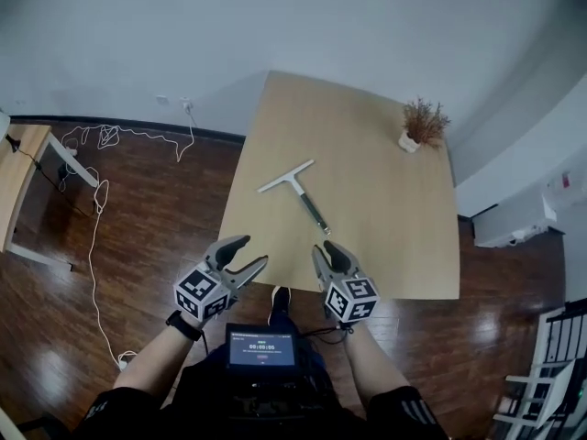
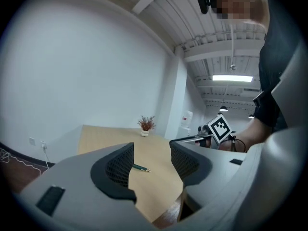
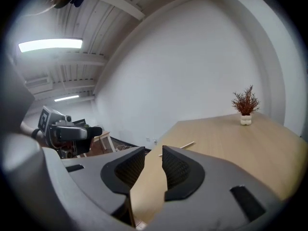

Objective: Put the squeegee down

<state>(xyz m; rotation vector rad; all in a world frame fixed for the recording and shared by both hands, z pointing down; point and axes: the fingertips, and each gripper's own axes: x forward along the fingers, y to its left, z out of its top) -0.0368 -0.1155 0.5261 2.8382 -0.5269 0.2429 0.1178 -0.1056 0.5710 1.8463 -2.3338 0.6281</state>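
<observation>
The squeegee, a white blade on a dark handle, lies flat on the wooden table, with nothing touching it. Its handle end shows between the left jaws, and its blade shows far off past the right jaws. My left gripper hovers off the table's near left corner, open and empty. My right gripper hangs over the near edge, just short of the handle end. It is open with a narrower gap and holds nothing.
A small potted plant stands at the table's far right corner. White cables trail over the dark wood floor at the left, beside another desk. A white unit stands to the right.
</observation>
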